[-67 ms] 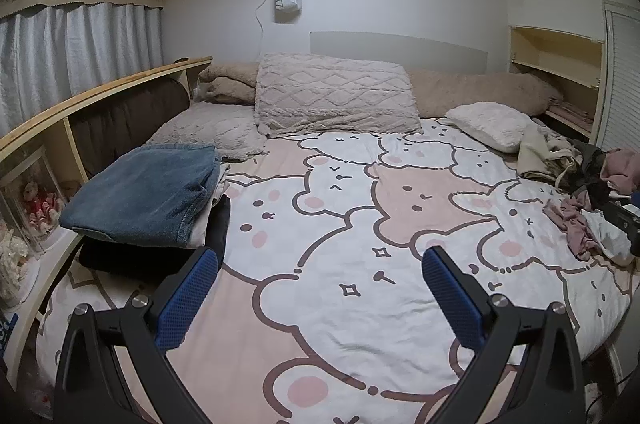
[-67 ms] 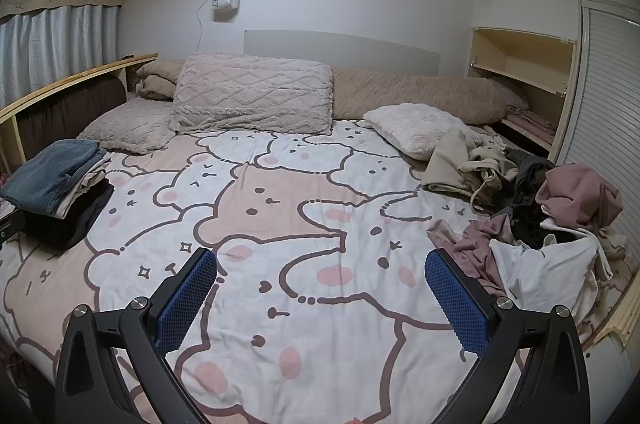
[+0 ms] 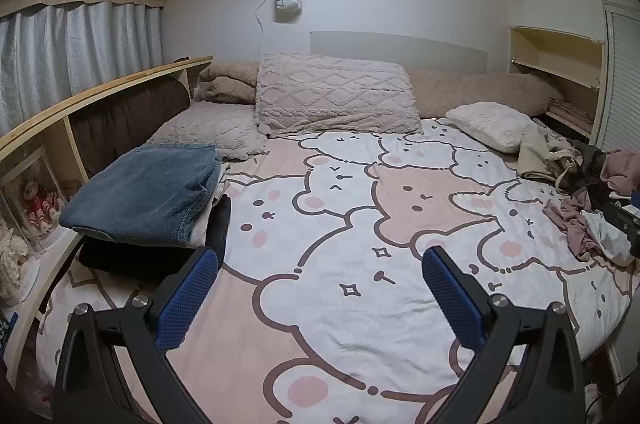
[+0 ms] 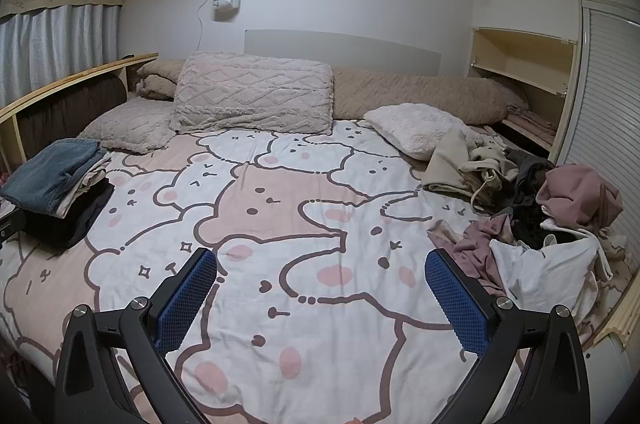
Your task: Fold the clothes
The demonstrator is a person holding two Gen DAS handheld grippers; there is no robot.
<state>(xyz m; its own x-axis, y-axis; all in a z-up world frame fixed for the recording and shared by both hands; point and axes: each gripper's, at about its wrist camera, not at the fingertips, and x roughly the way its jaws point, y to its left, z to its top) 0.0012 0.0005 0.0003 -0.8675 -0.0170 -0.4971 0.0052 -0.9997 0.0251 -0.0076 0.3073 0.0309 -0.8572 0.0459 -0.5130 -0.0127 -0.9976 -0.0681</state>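
Observation:
A stack of folded clothes with blue jeans on top sits at the bed's left side; the right wrist view shows that stack of folded clothes far left. A heap of unfolded clothes, pink, white, beige and dark, lies on the right side; the same heap of unfolded clothes appears at the right edge of the left wrist view. My left gripper hovers open over the bear-print bedspread, just right of the stack. My right gripper is open above the bedspread, left of the heap. Neither holds anything.
Pillows and a long bolster line the headboard. A wooden shelf runs along the left, open shelves and a louvred door stand at the right. The right gripper's body shows by the heap.

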